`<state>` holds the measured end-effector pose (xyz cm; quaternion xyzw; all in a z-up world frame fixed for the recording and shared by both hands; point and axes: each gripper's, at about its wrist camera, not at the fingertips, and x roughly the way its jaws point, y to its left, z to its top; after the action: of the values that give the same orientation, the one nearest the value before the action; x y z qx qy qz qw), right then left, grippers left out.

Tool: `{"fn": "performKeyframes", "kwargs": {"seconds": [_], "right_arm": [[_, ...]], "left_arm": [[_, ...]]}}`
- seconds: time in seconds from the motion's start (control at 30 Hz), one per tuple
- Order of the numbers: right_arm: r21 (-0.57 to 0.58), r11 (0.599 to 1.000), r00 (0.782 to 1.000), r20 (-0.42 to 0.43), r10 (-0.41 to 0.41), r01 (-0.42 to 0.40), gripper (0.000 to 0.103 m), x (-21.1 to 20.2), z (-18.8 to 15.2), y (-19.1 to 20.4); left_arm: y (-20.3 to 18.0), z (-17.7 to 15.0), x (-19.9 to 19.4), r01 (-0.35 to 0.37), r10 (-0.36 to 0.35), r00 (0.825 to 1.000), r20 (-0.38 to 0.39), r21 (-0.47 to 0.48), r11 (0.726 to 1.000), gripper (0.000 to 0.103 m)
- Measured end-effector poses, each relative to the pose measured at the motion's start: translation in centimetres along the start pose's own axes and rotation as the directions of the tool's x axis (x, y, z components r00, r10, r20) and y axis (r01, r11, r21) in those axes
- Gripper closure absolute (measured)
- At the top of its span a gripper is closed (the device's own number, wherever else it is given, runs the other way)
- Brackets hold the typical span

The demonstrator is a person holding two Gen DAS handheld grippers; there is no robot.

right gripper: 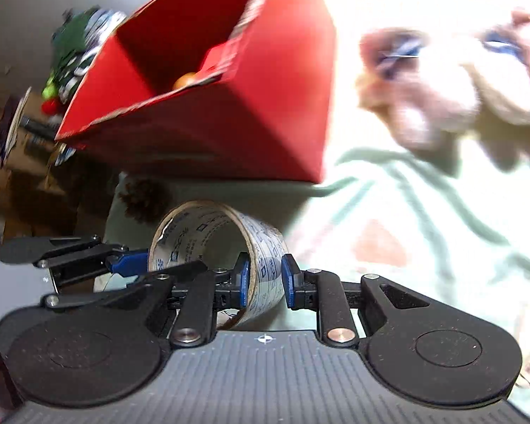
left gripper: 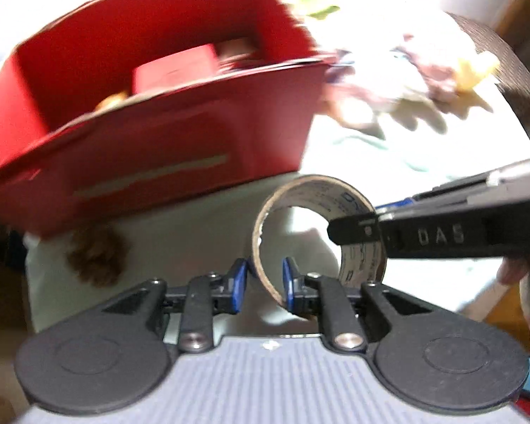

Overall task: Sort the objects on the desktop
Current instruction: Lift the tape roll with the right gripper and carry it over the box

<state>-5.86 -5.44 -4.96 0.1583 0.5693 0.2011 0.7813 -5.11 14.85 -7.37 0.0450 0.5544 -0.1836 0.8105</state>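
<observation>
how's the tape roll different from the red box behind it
The tape roll is a round, open ring, pale with printed lettering; the red box is angular, with plain red walls. The roll is gripped by both tongs, the left tongs and the right tongs each clamping its wall, while nothing grips the box. The roll is hollow and empty; the box holds a few items. Both look like cardboard.

"DAS" on the right tool (left gripper: pixel 335 229)

One red box (left gripper: pixel 180 141) at eleven o'clock; one tape roll (left gripper: pixel 357 208) at centre; one pine cone (left gripper: pixel 95 254) at nine o'clock; two grippers, left gripper (left gripper: pixel 265 279) and right gripper (right gripper: pixel 264 277).
</observation>
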Motion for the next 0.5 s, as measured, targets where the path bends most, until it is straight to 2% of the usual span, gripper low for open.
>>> {"fn": "performKeyframes", "kwargs": {"seconds": [0.27,0.5], "right_arm": [[0.154,0.985,0.987,0.131,-0.093,0.073,0.083,-5.5,-2.1,-4.6],[0.217,0.97,0.947,0.276,-0.164,0.105,0.083,-9.8,-2.7,-5.3]], "left_arm": [[-5.3,2.7,-0.6,0.077,-0.088,0.995,0.046,0.196,0.978,0.088],[-7.3,5.1,-3.1,0.105,-0.149,0.98,0.129,0.297,0.949,0.088]]}}
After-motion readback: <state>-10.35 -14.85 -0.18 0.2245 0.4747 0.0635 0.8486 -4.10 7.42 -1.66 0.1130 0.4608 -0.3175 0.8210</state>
